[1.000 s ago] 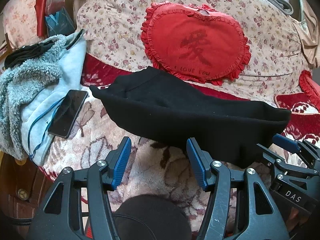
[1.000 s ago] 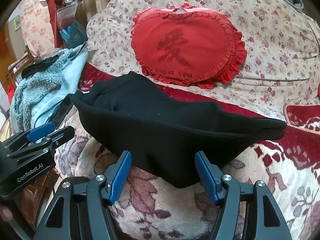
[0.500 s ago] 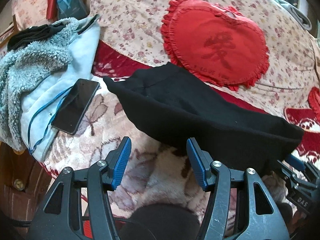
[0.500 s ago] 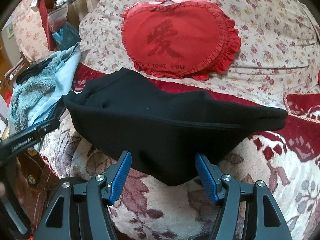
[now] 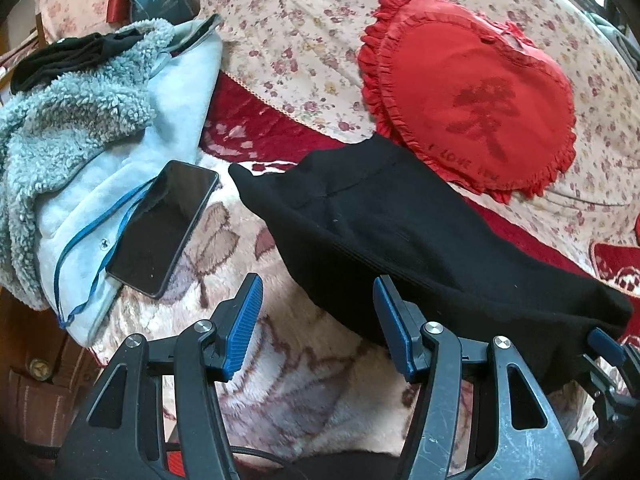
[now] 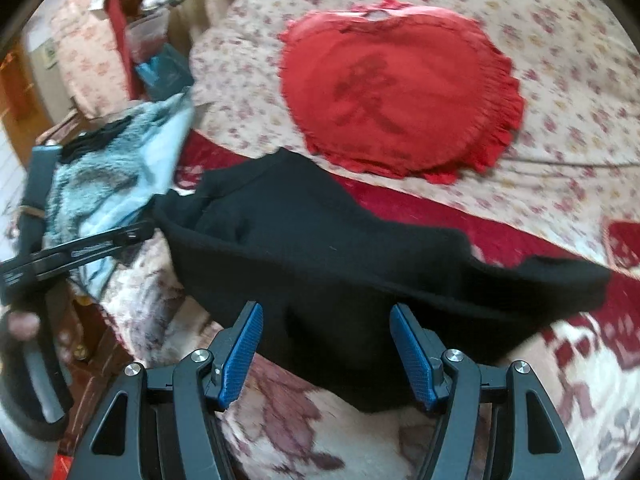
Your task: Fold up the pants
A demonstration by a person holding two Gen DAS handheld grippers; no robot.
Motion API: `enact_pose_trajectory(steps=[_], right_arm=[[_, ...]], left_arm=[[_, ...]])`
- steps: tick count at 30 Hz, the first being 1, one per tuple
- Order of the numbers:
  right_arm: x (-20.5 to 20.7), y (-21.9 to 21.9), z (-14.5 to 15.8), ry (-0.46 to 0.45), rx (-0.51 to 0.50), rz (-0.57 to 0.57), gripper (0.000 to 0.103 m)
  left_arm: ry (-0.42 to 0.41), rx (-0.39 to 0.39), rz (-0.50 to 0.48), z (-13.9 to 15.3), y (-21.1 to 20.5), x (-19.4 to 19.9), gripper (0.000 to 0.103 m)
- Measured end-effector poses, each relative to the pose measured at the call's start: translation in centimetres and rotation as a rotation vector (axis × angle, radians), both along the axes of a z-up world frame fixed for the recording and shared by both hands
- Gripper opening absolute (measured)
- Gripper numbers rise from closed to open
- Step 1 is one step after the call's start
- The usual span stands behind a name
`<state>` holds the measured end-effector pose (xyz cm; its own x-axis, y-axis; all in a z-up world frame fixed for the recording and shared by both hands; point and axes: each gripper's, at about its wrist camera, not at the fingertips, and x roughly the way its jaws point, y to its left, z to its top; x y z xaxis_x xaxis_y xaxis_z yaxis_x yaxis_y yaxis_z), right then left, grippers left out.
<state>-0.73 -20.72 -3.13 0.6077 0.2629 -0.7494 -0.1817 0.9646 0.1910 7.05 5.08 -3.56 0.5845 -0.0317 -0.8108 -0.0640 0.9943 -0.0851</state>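
**Both grippers are open and empty near the black pants: risks before the first grasp**

I am holding the left gripper [image 5: 316, 320] wide open above the plush floral blanket [image 5: 280, 380], and nothing is between its blue pads. The black pants [image 5: 380, 240] are lying across the blanket, already doubled into a long band that is running from the far left to the near right; their near edge is passing just behind the right-side pad of this gripper. I am keeping the right gripper [image 6: 326, 348] open too, and its jaws are framing the near, hanging edge of the pants [image 6: 340, 280] without pressing on it.

I am judging these dangers:

- The smartphone [image 5: 160, 232] is resting partly on the light blue fleece jacket [image 5: 92, 152], just left of the pants' far-left corner. If I am sweeping the left gripper that way, I may push it off the edge of the bed.
- The blanket pile is deep, so closing low may pinch blanket together with the cloth.
- The pants are thick and layered; taking only the top layer would open the fold.
- The red heart cushion [image 5: 472, 92] is touching the far edge and may drag along.
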Motion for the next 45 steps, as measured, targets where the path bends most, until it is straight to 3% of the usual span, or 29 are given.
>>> enact_pose_trajectory(steps=[9,20,29,33,45], right_arm=[[2.8,4.8,-0.8,0.001,-0.049,0.149,0.064],[3.5,6.1,-1.2,0.011,-0.042,0.175,0.064],[5.7,8.0,-1.7,0.006,-0.056,0.263,0.064],[6.5,10.3,-2.9,0.023,-0.136,0.348,0.064],[8.9,12.6,-3.9,0.031,-0.137,0.422,0.064]], left_arm=[[0.028,-0.007,0.011,-0.9,1.0,2.0,0.057],[0.052,-0.008,0.010,-1.8,1.3,2.9,0.057],[0.081,-0.084,0.040,-2.5,3.0,5.5,0.057],[0.120,-0.111,0.073,-3.3,4.1,6.4,0.057],[0.061,-0.192,0.136,-2.0,7.5,6.6,0.057]])
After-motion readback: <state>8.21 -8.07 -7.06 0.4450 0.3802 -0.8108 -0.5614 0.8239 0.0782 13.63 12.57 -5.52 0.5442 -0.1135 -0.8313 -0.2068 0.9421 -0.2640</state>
